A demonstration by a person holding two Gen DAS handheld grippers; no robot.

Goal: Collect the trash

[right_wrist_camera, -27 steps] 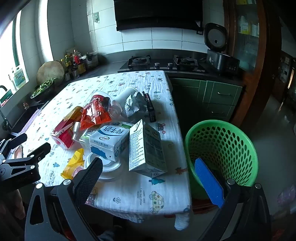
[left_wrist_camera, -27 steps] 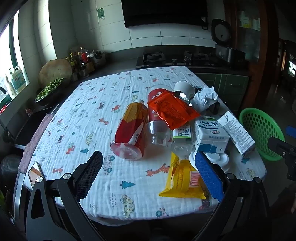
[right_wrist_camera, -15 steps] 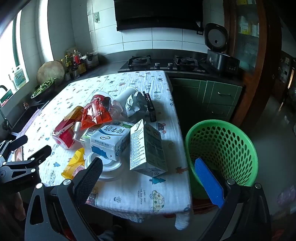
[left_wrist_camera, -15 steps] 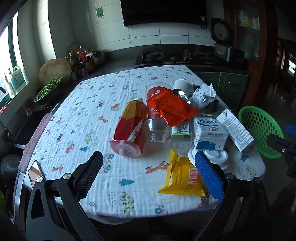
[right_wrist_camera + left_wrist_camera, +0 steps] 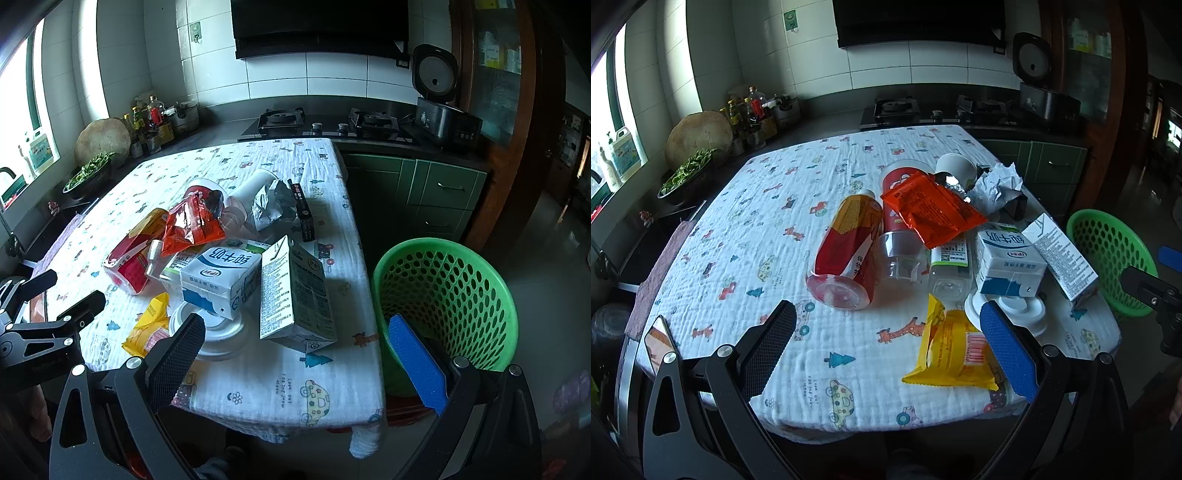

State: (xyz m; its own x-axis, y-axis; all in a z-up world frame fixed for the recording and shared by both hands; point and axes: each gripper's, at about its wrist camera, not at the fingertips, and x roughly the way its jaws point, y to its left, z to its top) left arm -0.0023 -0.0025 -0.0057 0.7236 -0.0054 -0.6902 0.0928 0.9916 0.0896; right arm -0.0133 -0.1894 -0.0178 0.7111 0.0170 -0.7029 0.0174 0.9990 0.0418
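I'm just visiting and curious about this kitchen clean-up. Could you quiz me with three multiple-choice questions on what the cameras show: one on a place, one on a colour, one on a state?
1. Where does the green basket stand?
A. On the table
B. On the floor beside the table
C. On the stove

2. What colour is the snack wrapper nearest the left gripper?
A. Yellow
B. Purple
C. Black

3. How do the right gripper jaws stand?
A. Shut on a carton
B. Shut on nothing
C. Open, holding nothing

Answers: 1 B, the basket sits low past the tablecloth edge. 2 A, its foil is yellow. 3 C, the jaws stand wide apart with nothing between.
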